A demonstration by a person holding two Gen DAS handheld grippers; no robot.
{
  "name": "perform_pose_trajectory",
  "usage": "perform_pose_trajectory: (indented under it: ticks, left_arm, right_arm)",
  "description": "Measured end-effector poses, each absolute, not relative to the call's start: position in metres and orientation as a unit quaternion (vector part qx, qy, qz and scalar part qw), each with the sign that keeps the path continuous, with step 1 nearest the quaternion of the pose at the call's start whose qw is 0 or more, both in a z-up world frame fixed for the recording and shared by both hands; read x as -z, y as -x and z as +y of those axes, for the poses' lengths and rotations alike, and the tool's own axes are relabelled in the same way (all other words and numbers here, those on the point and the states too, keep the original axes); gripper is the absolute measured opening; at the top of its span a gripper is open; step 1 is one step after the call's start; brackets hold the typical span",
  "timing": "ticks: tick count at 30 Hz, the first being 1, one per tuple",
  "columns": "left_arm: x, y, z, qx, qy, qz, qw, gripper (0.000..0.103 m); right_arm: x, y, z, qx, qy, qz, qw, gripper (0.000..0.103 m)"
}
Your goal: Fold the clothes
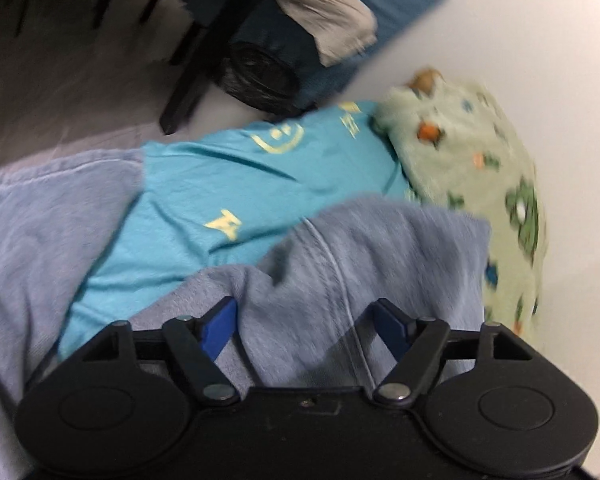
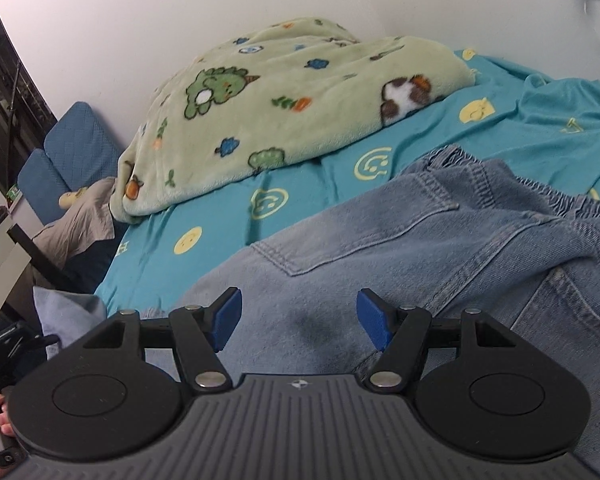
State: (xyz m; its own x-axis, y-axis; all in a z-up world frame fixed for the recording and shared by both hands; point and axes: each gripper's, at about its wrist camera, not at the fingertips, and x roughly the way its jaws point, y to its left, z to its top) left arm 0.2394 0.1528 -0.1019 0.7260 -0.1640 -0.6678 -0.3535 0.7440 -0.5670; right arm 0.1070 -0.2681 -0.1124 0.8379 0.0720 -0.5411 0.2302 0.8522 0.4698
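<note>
The left gripper (image 1: 306, 322) and the right gripper (image 2: 299, 316) each hovered with blue-padded jaws spread wide over the pale blue denim jeans (image 2: 440, 248), pinching nothing. The jeans lay rumpled on a turquoise bedsheet printed with yellow smiley faces (image 2: 268, 204), near a crumpled green fleece blanket patterned with cartoon dinosaurs (image 2: 284, 112) against the white wall (image 2: 140, 8).

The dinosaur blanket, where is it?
In the right wrist view the blanket lies bunched on the teal sheet against the wall, beyond the jeans.
</note>
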Motion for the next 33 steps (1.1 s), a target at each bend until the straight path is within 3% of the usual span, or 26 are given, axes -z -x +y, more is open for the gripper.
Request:
perform_pose_trajectory:
  ticks: [3,6,9,11,14,20,26,33]
  left_arm:
    - [0.107,-0.245,0.137,-0.056,0.284,0.380,0.878,0.056]
    - [0.115,-0.247,0.137,-0.061,0.286,0.385,0.875,0.049]
    - [0.117,-0.247,0.134,-0.062,0.275,0.386,0.878,0.036]
    - [0.115,-0.246,0.128,-0.059,0.262,0.383,0.884,0.022]
    - [0.109,-0.242,0.120,-0.064,0.248,0.373,0.892,0.012]
    - [0.066,-0.218,0.087,-0.058,0.189,0.305,0.932,0.008]
    - [0.015,-0.181,0.005,0.043,0.088,0.220,0.971,0.008]
    - [0.037,-0.148,-0.114,0.206,0.017,0.256,0.944,0.008]
  right_arm:
    - [0.114,-0.109,-0.265,0.032,-0.265,0.289,0.919,0.067]
    - [0.114,-0.111,-0.258,0.026,-0.250,0.294,0.922,0.067]
    - [0.116,-0.112,-0.253,0.021,-0.237,0.299,0.924,0.067]
    - [0.117,-0.113,-0.252,0.019,-0.233,0.302,0.924,0.067]
    - [0.115,-0.112,-0.253,0.016,-0.234,0.297,0.926,0.067]
    - [0.111,-0.111,-0.260,0.020,-0.247,0.284,0.926,0.067]
    - [0.101,-0.107,-0.277,0.056,-0.269,0.264,0.924,0.067]
    - [0.097,-0.097,-0.321,0.121,-0.314,0.238,0.911,0.067]
